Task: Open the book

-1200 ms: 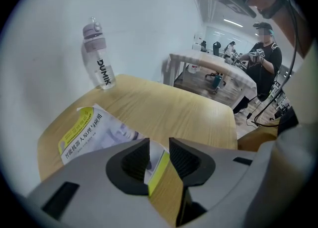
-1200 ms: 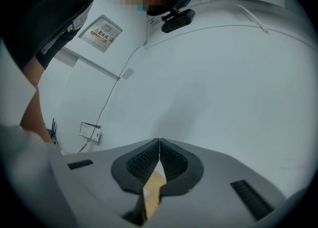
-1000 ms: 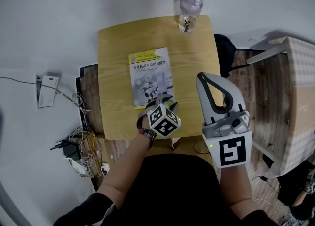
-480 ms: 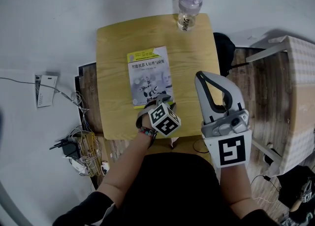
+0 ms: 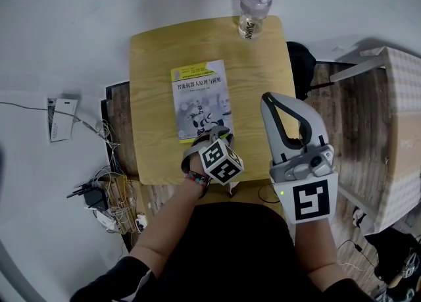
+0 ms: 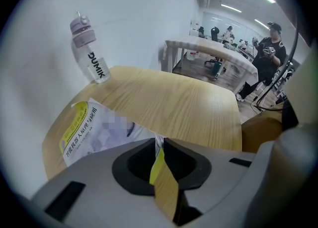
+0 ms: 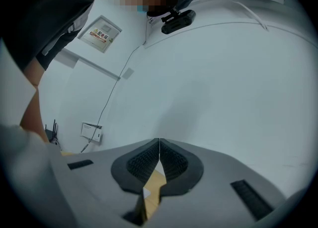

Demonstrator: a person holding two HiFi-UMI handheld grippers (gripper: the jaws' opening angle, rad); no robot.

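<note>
Jaws of left gripper just closed on one book; right gripper clamped empty; one bottle.

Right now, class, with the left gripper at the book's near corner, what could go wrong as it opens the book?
1. The left gripper has just been closing its fingers on the book's near corner; whether they pinch the cover alone is unclear, so the whole book might lift or slide.
2. The right gripper, shut and empty, is held off the book, so nothing pins it to the table.
3. So small a grip could crease the corner.
</note>
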